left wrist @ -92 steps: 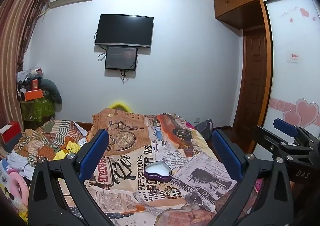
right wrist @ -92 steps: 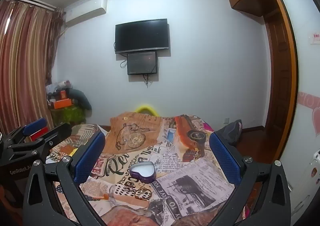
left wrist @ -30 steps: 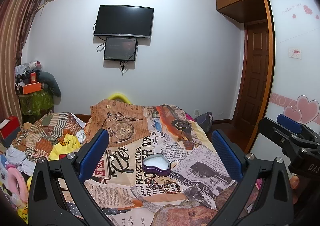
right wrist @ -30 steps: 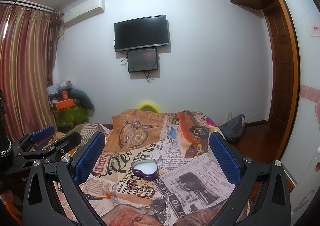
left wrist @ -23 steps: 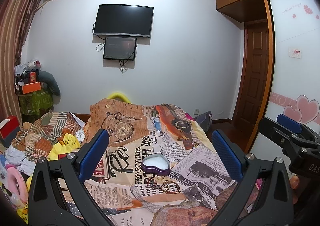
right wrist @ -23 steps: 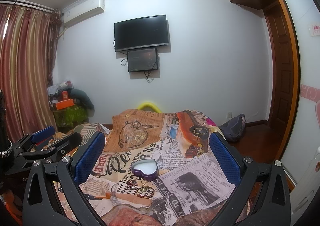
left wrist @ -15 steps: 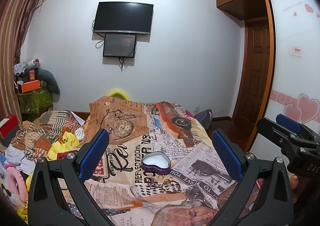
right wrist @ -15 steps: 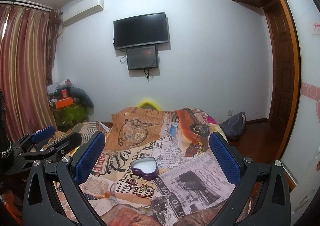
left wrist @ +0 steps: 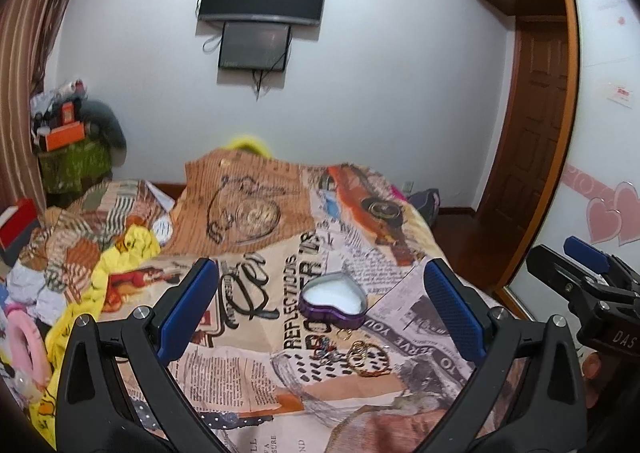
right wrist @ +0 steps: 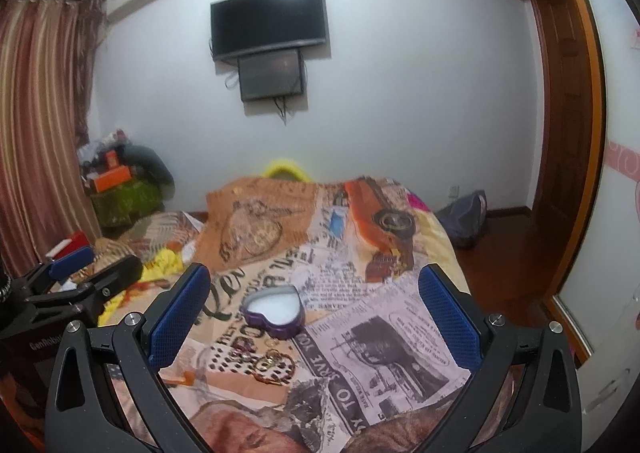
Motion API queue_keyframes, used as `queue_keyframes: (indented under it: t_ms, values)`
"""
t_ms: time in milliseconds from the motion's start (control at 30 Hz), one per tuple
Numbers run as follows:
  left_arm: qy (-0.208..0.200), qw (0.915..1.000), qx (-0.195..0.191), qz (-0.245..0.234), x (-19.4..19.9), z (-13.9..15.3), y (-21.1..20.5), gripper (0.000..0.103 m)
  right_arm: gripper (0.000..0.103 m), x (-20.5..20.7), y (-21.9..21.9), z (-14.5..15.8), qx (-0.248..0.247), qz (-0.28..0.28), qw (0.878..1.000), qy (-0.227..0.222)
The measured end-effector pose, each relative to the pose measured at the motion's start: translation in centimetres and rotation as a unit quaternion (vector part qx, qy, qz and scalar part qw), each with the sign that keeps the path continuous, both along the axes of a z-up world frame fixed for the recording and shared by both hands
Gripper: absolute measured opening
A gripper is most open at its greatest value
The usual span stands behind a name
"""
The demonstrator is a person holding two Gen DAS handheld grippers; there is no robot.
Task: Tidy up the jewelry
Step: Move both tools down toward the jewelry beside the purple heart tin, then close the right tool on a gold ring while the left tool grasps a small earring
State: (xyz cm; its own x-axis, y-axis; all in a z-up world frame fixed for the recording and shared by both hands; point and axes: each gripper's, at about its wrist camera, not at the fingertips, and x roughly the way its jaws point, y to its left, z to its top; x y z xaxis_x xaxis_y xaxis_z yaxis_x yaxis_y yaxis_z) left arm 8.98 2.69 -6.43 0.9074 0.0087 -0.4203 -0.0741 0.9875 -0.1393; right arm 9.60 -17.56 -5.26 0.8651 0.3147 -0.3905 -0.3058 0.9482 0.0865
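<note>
While both tongs [left wrist: 320, 313] [right wrist: 314, 317] gape empty, I should lower gently onto the small gold rings [left wrist: 362, 359] beside the purple heart-shaped tin [left wrist: 332, 299] mid-bed.

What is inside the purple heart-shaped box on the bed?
The heart-shaped box is open; only a pale, white interior shows, no jewelry. The near wall hides its front inner corner.

Both hand-held grippers now sit closer to the heart-shaped box [left wrist: 333, 299] and tilt further down toward the bed [left wrist: 248, 213].
</note>
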Motion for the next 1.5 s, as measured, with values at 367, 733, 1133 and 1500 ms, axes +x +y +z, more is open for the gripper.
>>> queue_keyframes:
  t_ms: [367,733,1133,1500]
  values:
    - [0.111,0.9933,-0.033,0.011,5.0,-6.3,2.6,0.085,0.103,4.9,0.4,-5.2,-0.019,0.008,0.993,0.115]
    - [0.204,0.9787,-0.016,-0.018,8.0,-11.6,2.3,0.071,0.076,8.1,2.4,-9.9,-0.027,0.084,0.973,0.216]
    - [0.244,0.9643,-0.020,-0.102,9.0,-13.7,0.3,0.037,0.035,9.3,5.5,-13.0,-0.061,0.183,0.943,0.273]
    - [0.260,0.9555,-0.034,-0.135,9.4,-15.1,-0.6,0.022,0.024,10.0,7.1,-14.3,-0.073,0.221,0.925,0.301]
